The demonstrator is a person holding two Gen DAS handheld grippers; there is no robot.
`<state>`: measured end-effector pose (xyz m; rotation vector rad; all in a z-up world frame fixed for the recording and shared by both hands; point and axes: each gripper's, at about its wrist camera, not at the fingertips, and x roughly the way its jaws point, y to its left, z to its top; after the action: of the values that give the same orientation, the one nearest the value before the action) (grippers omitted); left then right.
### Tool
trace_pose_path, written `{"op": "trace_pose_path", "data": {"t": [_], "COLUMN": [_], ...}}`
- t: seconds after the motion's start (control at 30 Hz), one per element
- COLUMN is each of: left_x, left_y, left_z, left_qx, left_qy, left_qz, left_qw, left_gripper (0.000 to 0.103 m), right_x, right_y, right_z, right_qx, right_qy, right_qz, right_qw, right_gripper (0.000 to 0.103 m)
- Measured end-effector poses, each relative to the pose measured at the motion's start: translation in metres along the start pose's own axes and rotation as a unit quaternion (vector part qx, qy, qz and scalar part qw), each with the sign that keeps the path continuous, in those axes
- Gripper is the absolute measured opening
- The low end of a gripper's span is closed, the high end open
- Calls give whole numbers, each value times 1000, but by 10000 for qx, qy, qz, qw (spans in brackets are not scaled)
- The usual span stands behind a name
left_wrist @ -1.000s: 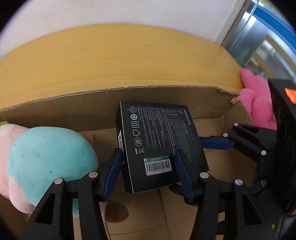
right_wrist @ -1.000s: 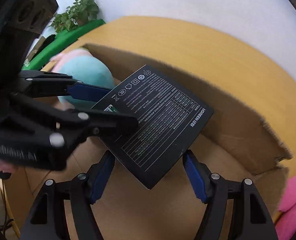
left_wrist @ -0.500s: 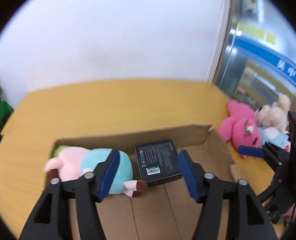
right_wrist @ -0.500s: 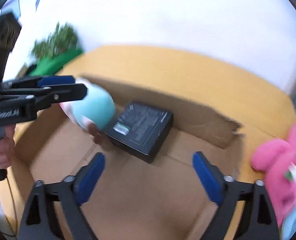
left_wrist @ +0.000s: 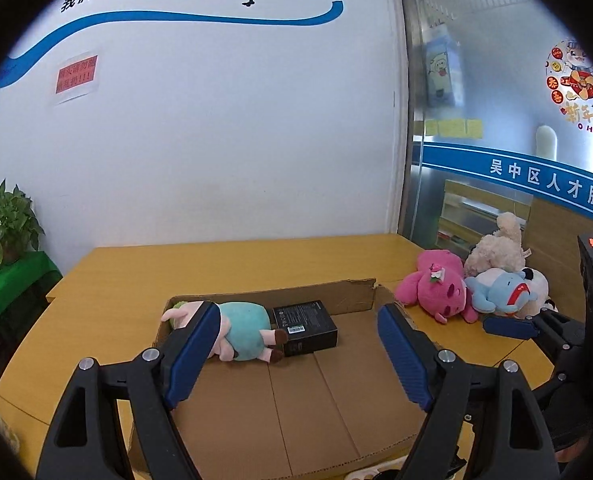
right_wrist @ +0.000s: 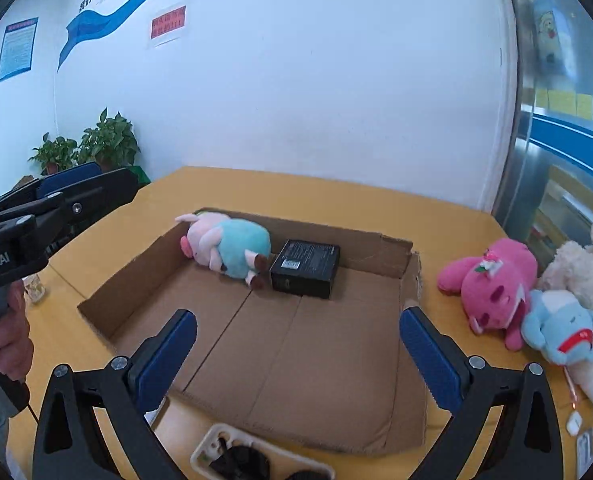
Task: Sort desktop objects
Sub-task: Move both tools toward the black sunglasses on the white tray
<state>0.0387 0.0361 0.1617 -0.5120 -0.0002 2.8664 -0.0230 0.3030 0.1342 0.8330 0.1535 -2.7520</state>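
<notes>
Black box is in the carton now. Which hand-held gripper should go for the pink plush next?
Probably the right hand-held gripper. It is open and empty, and the pink plush lies on the table just off its right side, outside the carton. The left hand-held gripper, jaws opening, sits further from that pile.

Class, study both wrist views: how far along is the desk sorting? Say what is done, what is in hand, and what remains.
Done: the black box and the pig plush lie inside the cardboard tray.

In hand: nothing. The left gripper is opening, the right gripper is open; both are empty.

Left: the pink plush, cream plush and blue plush lie on the table beside the tray.
</notes>
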Motion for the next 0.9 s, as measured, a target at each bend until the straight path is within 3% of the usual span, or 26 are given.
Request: {"op": "trace_pose_path", "data": {"t": [0.53, 0.63, 0.67, 0.7, 0.73, 0.8, 0.83, 0.87, 0.9], "left_x": [-54, -59, -59, -59, -57, -49, -45, -41, -39], "left_y": [-23, -28, -29, -30, -30, -29, -29, -29, -29], "left_z": [-63, -70, -72, -74, -76, -79, -81, -83, -84], "left_qx": [-102, -84, -96, -120, -159, -235, -275, -278, -237], "left_qy": [170, 136, 137, 154, 217, 481, 586, 656, 676], "left_qz": [337, 391, 356, 289, 161, -69, -96, -61, -18], "left_qw": [9992, 9991, 9992, 9994, 9995, 9985, 9979, 9974, 9974], "left_gripper": [81, 80, 80, 72, 44, 10, 9, 9, 9], "right_x": [-48, -50, -50, -50, -50, -51, -52, -53, -55], "right_y": [31, 32, 32, 30, 27, 24, 24, 23, 21], "right_z": [-67, -77, -80, -82, -86, -90, -92, -94, -95], "right_qx": [142, 141, 127, 125, 172, 232, 214, 197, 207], "right_qy": [-126, -124, -120, -107, -95, -106, -133, -170, -205], "right_qz": [-251, -181, -141, -69, 45, 154, 178, 240, 298], "right_qw": [9995, 9997, 9997, 9998, 9998, 9996, 9995, 9994, 9991], "right_gripper": [101, 78, 59, 42, 39, 40, 41, 48, 69]}}
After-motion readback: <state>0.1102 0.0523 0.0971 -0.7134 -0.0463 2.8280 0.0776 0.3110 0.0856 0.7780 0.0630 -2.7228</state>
